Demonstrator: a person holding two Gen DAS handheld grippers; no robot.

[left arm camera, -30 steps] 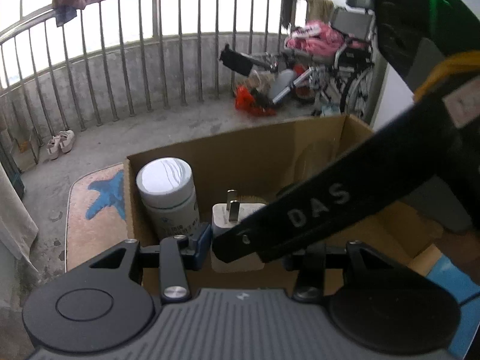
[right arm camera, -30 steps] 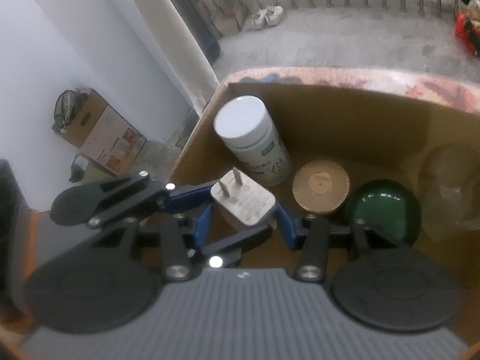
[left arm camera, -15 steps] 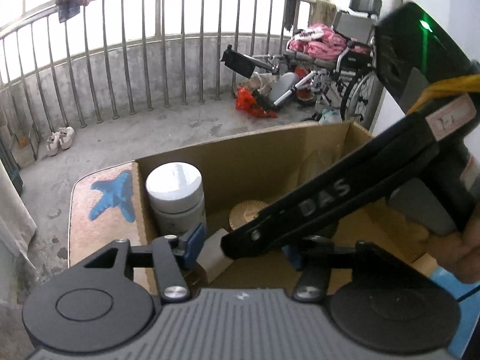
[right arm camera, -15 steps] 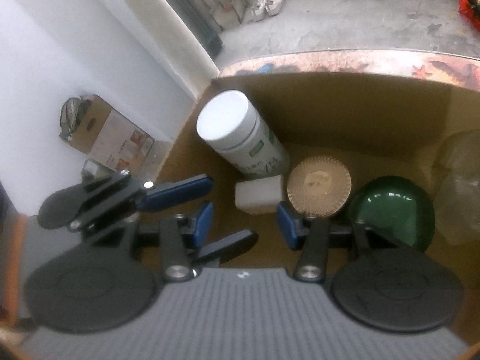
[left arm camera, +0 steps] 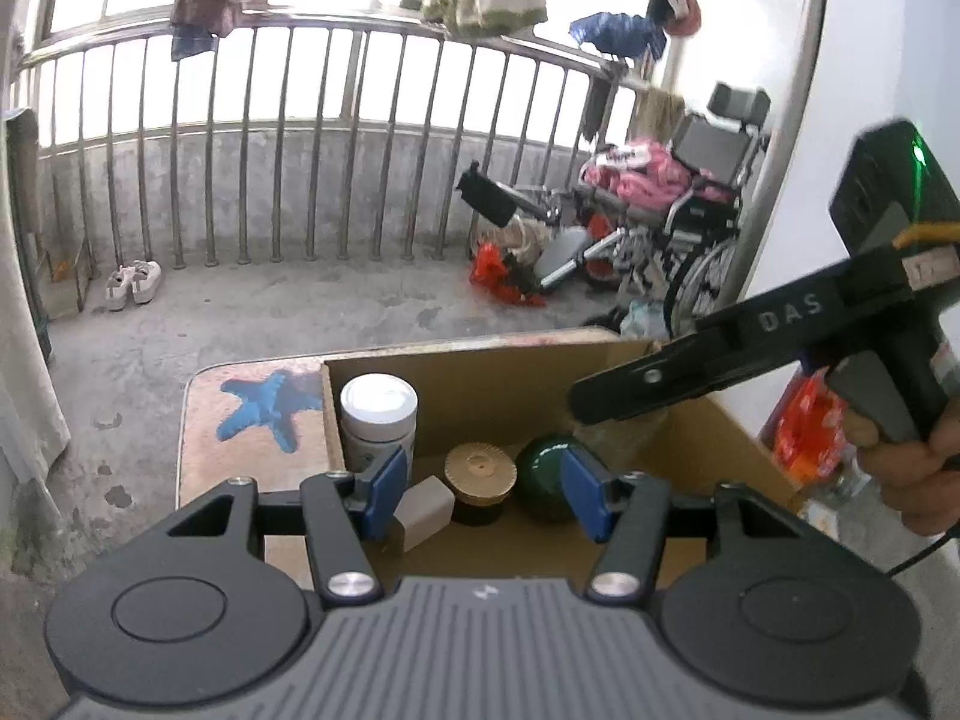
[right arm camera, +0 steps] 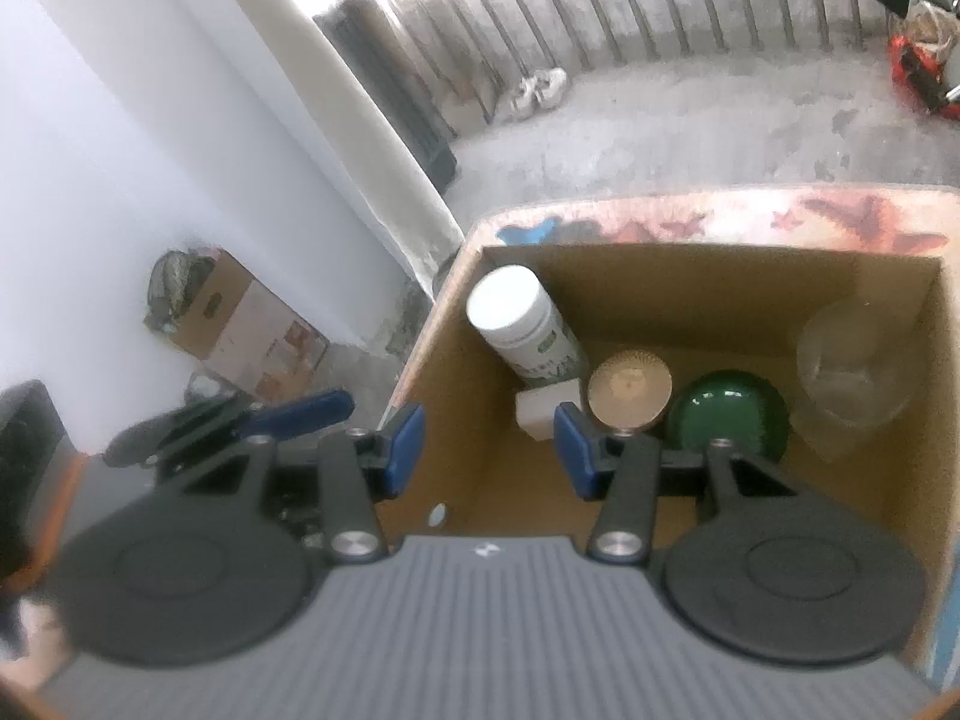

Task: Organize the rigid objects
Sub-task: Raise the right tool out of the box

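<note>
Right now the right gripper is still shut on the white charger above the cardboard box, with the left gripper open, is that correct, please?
Not quite: the right gripper is open and empty. The white charger lies on the floor of the cardboard box, beside the white bottle, as the right wrist view shows. The left gripper is indeed open.

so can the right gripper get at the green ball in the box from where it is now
Probably yes. The right gripper is open and empty above the cardboard box, whose top is open. The green ball lies uncovered, but the gold-lidded jar and clear glass flank it closely, leaving little room for fingers.
</note>
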